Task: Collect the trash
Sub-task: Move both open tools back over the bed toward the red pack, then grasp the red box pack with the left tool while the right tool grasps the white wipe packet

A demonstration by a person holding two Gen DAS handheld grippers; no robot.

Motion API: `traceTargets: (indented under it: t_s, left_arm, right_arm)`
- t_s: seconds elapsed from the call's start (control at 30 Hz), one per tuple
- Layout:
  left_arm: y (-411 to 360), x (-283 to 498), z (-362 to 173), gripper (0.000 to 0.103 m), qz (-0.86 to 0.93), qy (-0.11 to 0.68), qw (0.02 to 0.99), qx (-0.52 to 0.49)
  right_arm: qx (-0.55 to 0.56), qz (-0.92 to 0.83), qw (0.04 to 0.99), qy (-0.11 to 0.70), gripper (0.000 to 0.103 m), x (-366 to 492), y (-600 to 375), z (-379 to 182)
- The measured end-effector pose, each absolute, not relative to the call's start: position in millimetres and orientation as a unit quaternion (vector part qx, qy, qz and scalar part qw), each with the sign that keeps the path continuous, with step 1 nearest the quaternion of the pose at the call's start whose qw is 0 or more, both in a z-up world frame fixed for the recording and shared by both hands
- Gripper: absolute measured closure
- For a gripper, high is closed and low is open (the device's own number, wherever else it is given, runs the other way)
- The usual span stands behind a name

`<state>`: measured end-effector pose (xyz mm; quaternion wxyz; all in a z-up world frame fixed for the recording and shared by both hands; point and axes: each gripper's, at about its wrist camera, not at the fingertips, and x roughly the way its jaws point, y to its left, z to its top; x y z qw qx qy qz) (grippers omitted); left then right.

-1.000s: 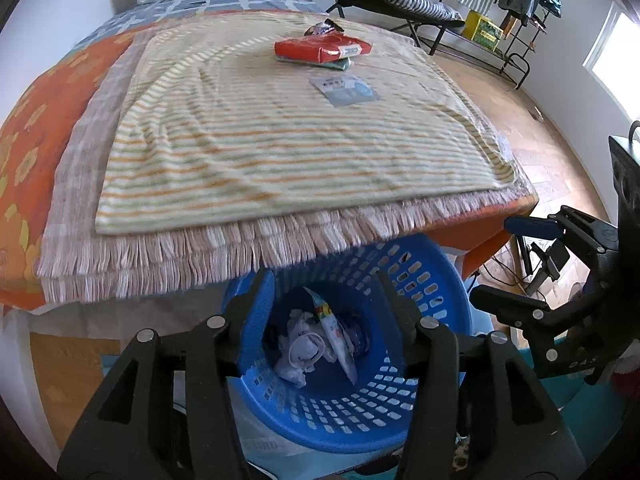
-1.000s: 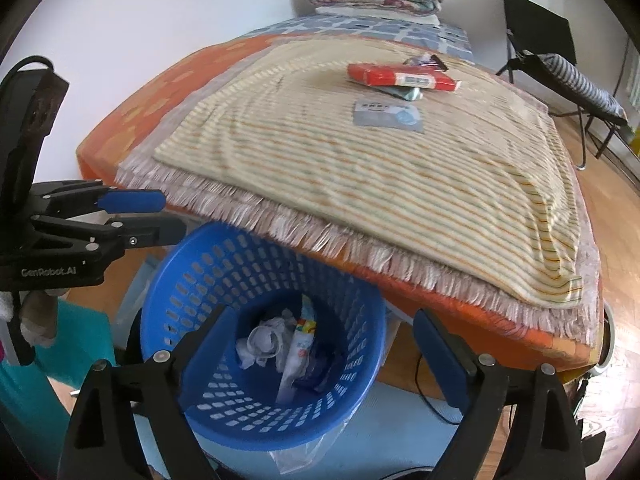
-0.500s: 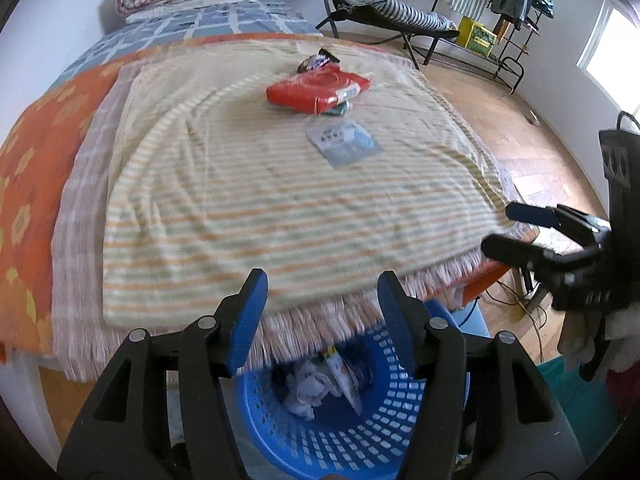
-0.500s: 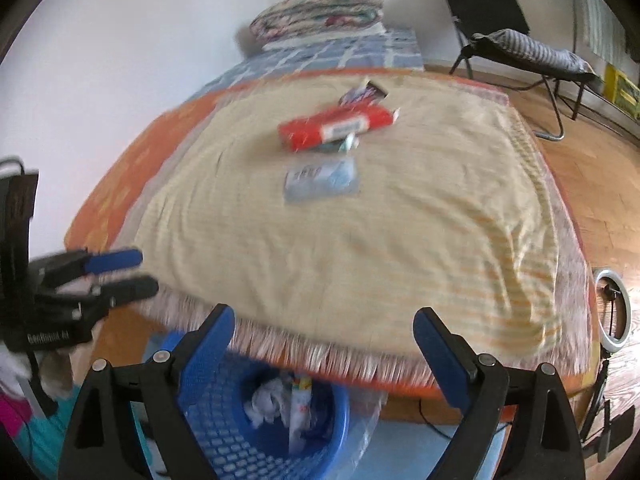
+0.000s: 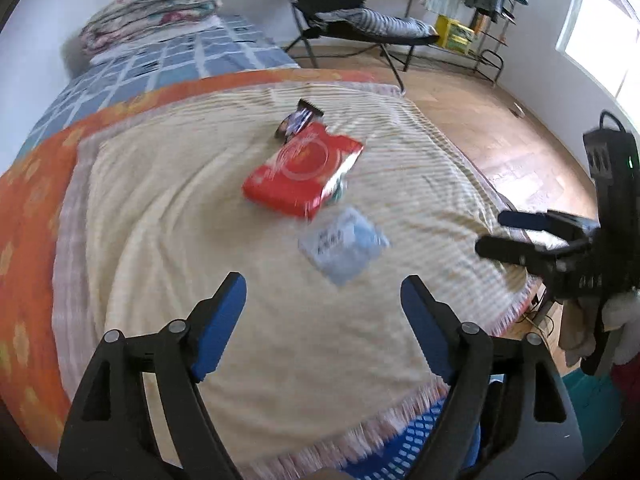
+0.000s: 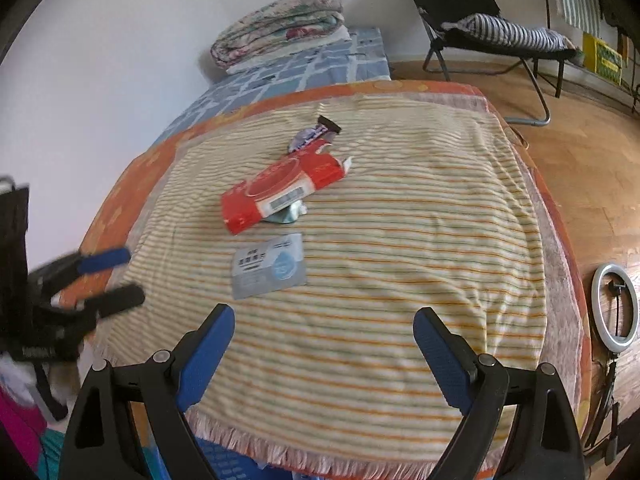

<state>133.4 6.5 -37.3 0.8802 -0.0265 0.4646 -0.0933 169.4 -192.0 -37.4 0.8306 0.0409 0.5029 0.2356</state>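
Observation:
On the striped blanket (image 5: 168,208) (image 6: 420,240) lie a red wipes packet (image 5: 302,174) (image 6: 280,190), a pale blue flat packet (image 5: 344,246) (image 6: 270,266) nearer me, and a dark snack wrapper (image 5: 298,122) (image 6: 314,136) behind the red one. A small teal item (image 6: 288,212) pokes out under the red packet. My left gripper (image 5: 324,316) is open and empty above the blanket's near part. My right gripper (image 6: 324,344) is open and empty, also short of the blue packet. Only the rim of the blue basket (image 5: 416,444) (image 6: 224,466) shows below the fringe.
The bed carries an orange cover (image 5: 28,200) and folded quilts (image 6: 280,24) at the far end. A black folding chair (image 5: 340,8) (image 6: 480,12) stands on the wood floor beyond. A ring light (image 6: 614,308) stands right of the bed.
Both grippers rose from over the basket to above the bed and moved toward the packets. The basket dropped almost out of view. The left jaws opened wider.

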Motion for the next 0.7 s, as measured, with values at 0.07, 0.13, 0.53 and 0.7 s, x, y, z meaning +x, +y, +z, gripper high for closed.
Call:
traceTargets:
  t_s: [0.07,0.13,0.53,0.7]
  left_arm:
    - [6,159,-38,0.021,-0.108,0.475,0.873,-0.026]
    - [3,180,-39,0.021,-0.116,0.483,0.868,-0.019]
    - [-56,240,-93,0.021,-0.108,0.512,0.822,0.226]
    - [-56,240,-108,0.039,-0.089,0.499,0.819,0.269]
  right_arm:
    - [0.040,0.235,0.827,0.509,0.011,176,-193,-42]
    - [0.041,0.236,0.824,0.514,0.011,181,-194,-46]
    - [0.043,0.257,0.807,0.530,0.011,207,-184,-62]
    - [0.047,0.257,0.798,0.543,0.013,216,-179,-73]
